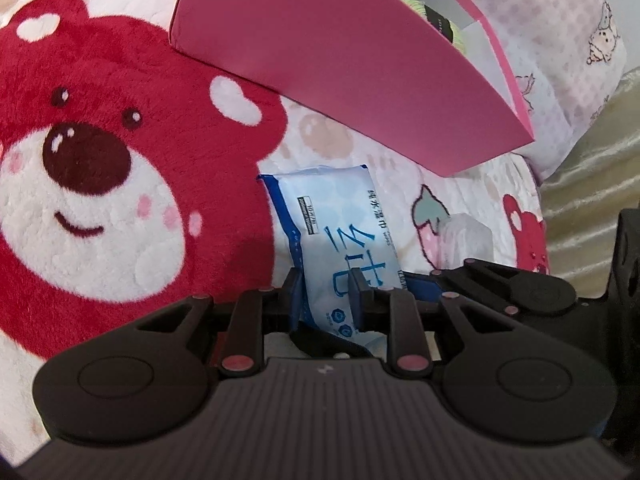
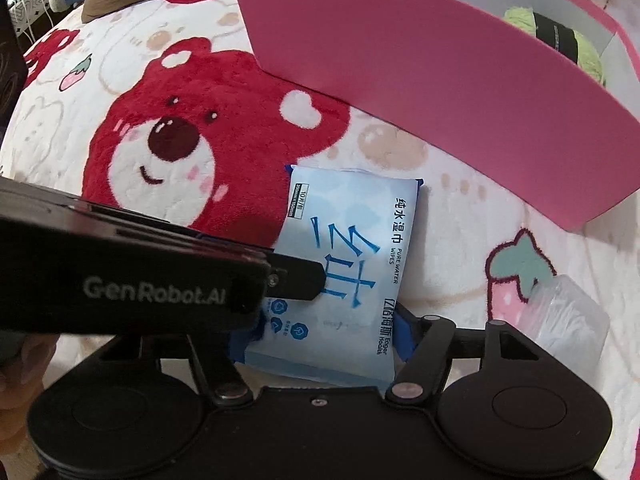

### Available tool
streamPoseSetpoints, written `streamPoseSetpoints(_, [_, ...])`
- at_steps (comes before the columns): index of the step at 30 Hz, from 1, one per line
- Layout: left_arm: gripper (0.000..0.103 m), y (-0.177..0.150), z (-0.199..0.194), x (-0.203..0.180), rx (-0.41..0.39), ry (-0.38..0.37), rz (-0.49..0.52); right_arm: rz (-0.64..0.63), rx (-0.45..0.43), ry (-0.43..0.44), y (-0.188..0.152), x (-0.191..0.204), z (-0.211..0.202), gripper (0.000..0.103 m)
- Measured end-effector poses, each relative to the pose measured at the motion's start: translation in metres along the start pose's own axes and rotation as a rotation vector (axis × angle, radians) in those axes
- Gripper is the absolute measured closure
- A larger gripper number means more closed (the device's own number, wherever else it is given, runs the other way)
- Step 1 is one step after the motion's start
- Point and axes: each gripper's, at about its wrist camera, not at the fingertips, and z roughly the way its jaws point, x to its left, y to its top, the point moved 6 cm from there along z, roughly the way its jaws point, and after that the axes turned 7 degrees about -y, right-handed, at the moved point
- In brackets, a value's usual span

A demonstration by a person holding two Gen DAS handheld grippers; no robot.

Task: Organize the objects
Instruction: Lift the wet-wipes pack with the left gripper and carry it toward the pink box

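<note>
Both grippers, left (image 1: 326, 294) and right (image 2: 324, 320), clamp the wipes (image 2: 340, 264) beside the pink box (image 2: 440, 80); yarn (image 2: 560, 40) sits inside

Between the jaws sits a pale blue plastic wipes pack (image 2: 340, 264) with dark blue edges, large blue brush-stroke characters and small black print. Beyond the jaws spreads a fluffy cream bed blanket (image 2: 460, 216) patterned with a big red bear face with a dark brown nose and pink cheeks, beige bear outlines, and pink strawberries with teal leaves. Above and ahead of the jaws stands a plain pink cardboard box (image 2: 420, 72) with a white inside, holding a lime-green yarn ball (image 2: 584, 52) banded in black. The matte black left gripper (image 1: 326, 292) shows pinkish-red pivot caps; the black right gripper (image 2: 320, 332) has silver ones.
</note>
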Motion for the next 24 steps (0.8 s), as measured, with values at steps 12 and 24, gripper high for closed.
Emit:
streamPoseSetpoints(12, [0.080, -0.007, -0.020, -0.012, -0.020, 0.011, 0.029, 0.060, 0.004, 0.071, -0.004, 0.003, -0.021, 0.035])
streamPoseSetpoints(24, [0.081, -0.006, -0.065, -0.043, -0.068, 0.018, 0.174, 0.072, -0.152, 0.041, 0.003, 0.014, -0.066, 0.037])
